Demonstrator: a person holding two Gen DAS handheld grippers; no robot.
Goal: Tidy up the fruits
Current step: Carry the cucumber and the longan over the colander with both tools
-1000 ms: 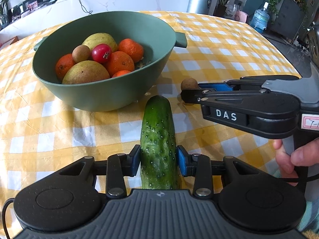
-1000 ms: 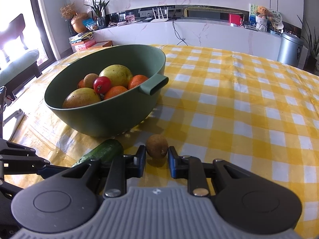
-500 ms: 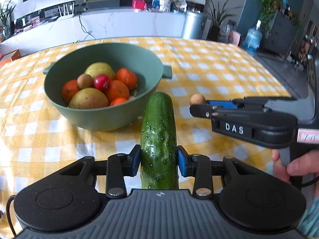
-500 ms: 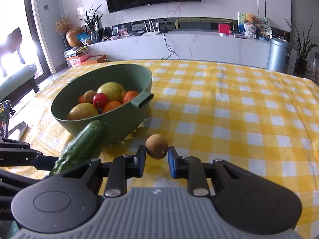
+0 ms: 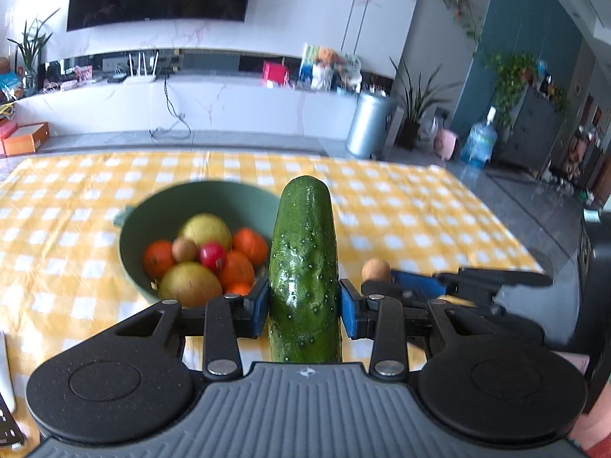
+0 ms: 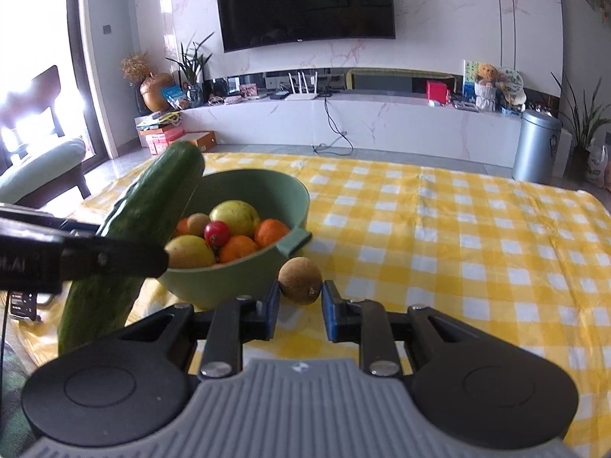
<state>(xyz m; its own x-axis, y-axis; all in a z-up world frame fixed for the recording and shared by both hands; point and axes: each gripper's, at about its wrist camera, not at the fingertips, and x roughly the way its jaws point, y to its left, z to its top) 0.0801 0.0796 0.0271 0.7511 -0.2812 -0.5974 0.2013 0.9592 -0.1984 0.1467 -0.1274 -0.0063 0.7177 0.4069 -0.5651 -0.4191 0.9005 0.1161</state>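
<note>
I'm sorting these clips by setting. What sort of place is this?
Most likely a home living and dining room: a wall television above a long marble cabinet, houseplants, and a table with a yellow checked cloth holding a bowl of fruit.

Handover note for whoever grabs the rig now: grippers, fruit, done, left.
Left hand-held gripper: shut on the cucumber, held clear of the table.
Right hand-held gripper: shut on the small brown fruit, also lifted.
Green bowl: on the checked tablecloth, holding oranges, pears, a red fruit and another brown one.
Done: both picked up.
Left: probably place both in the bowl.
</note>
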